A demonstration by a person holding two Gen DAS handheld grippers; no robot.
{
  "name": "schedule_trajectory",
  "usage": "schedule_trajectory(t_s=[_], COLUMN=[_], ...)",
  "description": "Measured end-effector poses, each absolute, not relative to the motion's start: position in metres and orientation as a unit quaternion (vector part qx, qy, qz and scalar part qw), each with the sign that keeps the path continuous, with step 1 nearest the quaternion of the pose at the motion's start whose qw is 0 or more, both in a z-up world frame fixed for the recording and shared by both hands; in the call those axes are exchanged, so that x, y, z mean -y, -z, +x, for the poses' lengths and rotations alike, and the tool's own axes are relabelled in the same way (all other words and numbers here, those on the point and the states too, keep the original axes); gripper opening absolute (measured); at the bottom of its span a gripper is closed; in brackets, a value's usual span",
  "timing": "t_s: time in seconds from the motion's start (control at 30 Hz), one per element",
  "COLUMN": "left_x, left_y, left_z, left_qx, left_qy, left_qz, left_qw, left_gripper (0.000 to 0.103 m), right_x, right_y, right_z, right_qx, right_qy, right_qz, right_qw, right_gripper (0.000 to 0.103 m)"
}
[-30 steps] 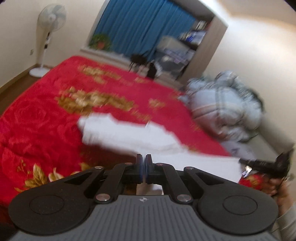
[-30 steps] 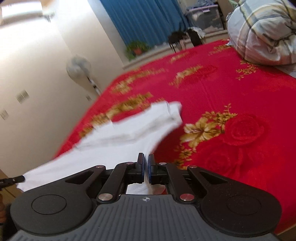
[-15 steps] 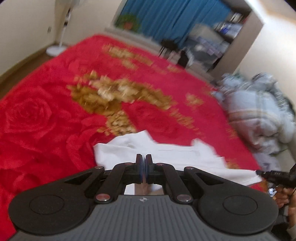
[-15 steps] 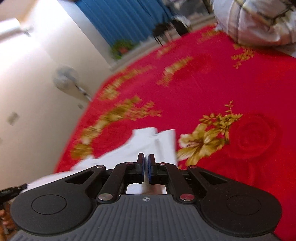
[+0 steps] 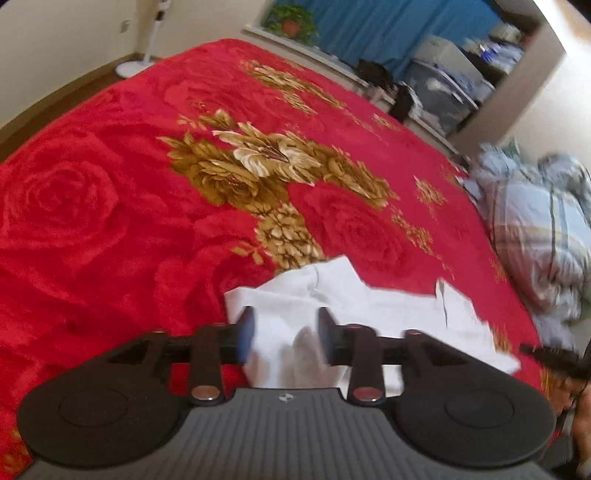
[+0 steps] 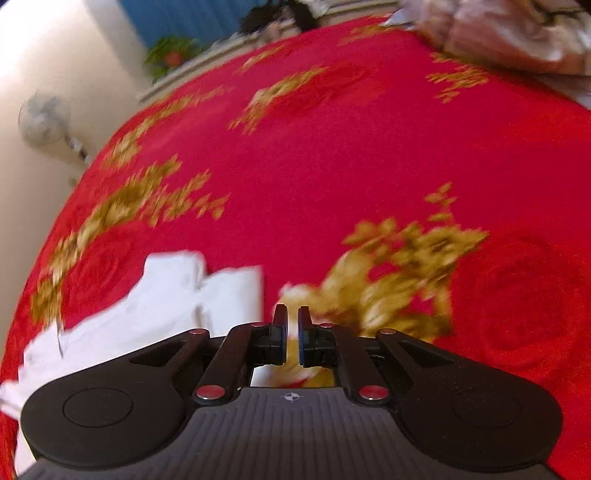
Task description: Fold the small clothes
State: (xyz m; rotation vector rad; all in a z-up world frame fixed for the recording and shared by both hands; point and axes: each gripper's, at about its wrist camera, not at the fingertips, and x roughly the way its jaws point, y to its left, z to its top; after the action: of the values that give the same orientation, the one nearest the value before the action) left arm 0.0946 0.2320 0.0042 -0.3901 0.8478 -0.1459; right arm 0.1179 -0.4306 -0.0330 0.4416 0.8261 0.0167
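A small white garment (image 5: 388,306) lies crumpled on the red flowered bedspread (image 5: 110,221). My left gripper (image 5: 285,325) hovers low over its near edge. Its jaws are opening and stand well apart, with white cloth lying loose between and under them and neither pad pressing on it. In the right wrist view the garment (image 6: 166,306) lies to the left of my right gripper (image 6: 291,321). That gripper's jaws are opening by a narrow gap, and only the bedspread (image 6: 332,166) shows through it. The right gripper (image 5: 550,356) also shows at the right edge of the left wrist view.
A bundled plaid quilt (image 5: 543,229) sits on the bed's right side. A standing fan (image 5: 147,55), a potted plant (image 5: 291,22) under blue curtains and storage boxes (image 5: 443,85) stand beyond the bed's far edge.
Both grippers came down toward the bed with the white garment. The left jaws went from shut on the cloth to wide apart. The right jaws parted slightly and the cloth slipped out to their left.
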Motion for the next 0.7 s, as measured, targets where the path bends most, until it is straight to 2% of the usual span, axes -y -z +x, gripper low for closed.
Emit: schedule_trajectory(t_s=[0.03, 0.1, 0.13, 0.2, 0.33, 0.7], left_x=[-0.231, -0.223, -0.219, -0.203, -0.176, -0.154], left_y=[-0.005, -0.002, 0.001, 0.011, 0.023, 0.028], left_z=[0.092, 0.085, 0.083, 0.083, 0.094, 0.148], left_qx=[-0.417, -0.436, -0.445, -0.462, -0.46, -0.418], left_qy=[0.078, 0.091, 0.097, 0.112, 0.121, 0.107], left_qz=[-0.171, -0.137, -0.124, -0.074, -0.016, -0.043], left_qw=[0.889, 0.885, 0.882, 0.877, 0.88, 0.901], left_gripper=[0.059, 0.061, 0.061, 0.062, 0.062, 0.061], right_x=[0.437, 0.446, 0.448, 0.444, 0.418, 0.38], right_y=[0.031, 0.032, 0.035, 0.045, 0.061, 0.059], right_z=[0.115, 0.11, 0.107, 0.101, 0.097, 0.148], right_qx=[-0.394, -0.406, -0.419, -0.444, -0.464, -0.419], right_qy=[-0.015, -0.054, -0.076, -0.108, -0.129, -0.127], right_qz=[0.208, 0.19, 0.178, 0.141, 0.051, 0.059], right_qw=[0.895, 0.892, 0.887, 0.878, 0.875, 0.897], right_gripper=[0.006, 0.009, 0.02, 0.028, 0.028, 0.028])
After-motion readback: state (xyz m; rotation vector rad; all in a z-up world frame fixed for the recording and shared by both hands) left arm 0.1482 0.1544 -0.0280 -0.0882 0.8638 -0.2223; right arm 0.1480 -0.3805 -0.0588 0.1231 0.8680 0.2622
